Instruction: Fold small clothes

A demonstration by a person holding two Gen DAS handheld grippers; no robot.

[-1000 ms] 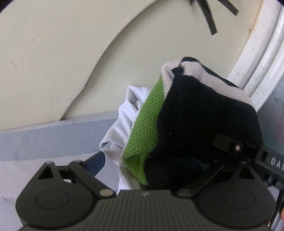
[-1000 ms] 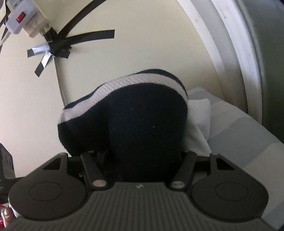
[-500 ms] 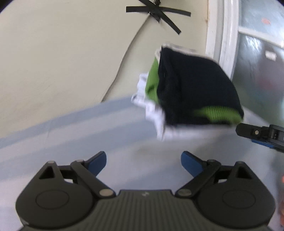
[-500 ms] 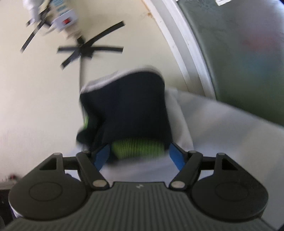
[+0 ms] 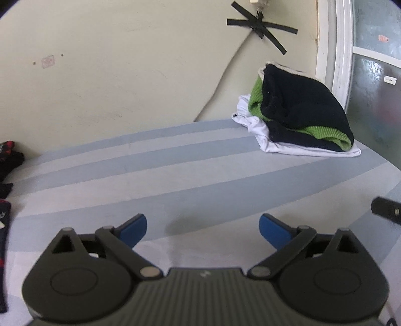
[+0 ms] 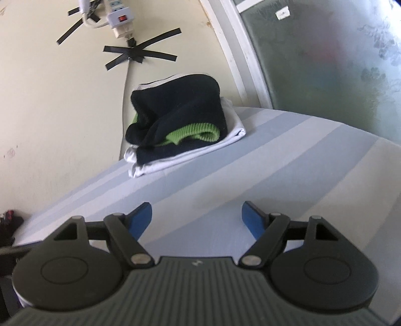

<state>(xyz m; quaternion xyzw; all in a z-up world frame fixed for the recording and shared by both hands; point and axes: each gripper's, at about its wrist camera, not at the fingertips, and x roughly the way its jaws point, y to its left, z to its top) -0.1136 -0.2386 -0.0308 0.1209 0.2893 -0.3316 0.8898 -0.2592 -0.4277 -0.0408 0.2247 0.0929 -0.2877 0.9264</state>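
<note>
A folded dark navy garment with green trim point(image 5: 303, 112) lies on a folded white garment point(image 5: 270, 143) in the far right corner of the striped surface, by the wall. The navy garment point(image 6: 180, 112) and the white garment point(image 6: 180, 158) also show in the right wrist view. My left gripper point(image 5: 202, 227) is open and empty, well back from the pile. My right gripper point(image 6: 196, 217) is open and empty, also back from the pile. A part of the right gripper point(image 5: 386, 209) shows at the right edge of the left wrist view.
The blue and white striped surface point(image 5: 175, 175) spreads between the grippers and the pile. Dark clothes point(image 5: 7, 160) lie at its far left edge. A cream wall with taped cable point(image 5: 260, 25) and power strip point(image 6: 120, 22) stands behind. A frosted window point(image 6: 325, 55) is at right.
Both grippers opened and let go of the navy garment, leaving it on the white one. Both then pulled back from the pile.
</note>
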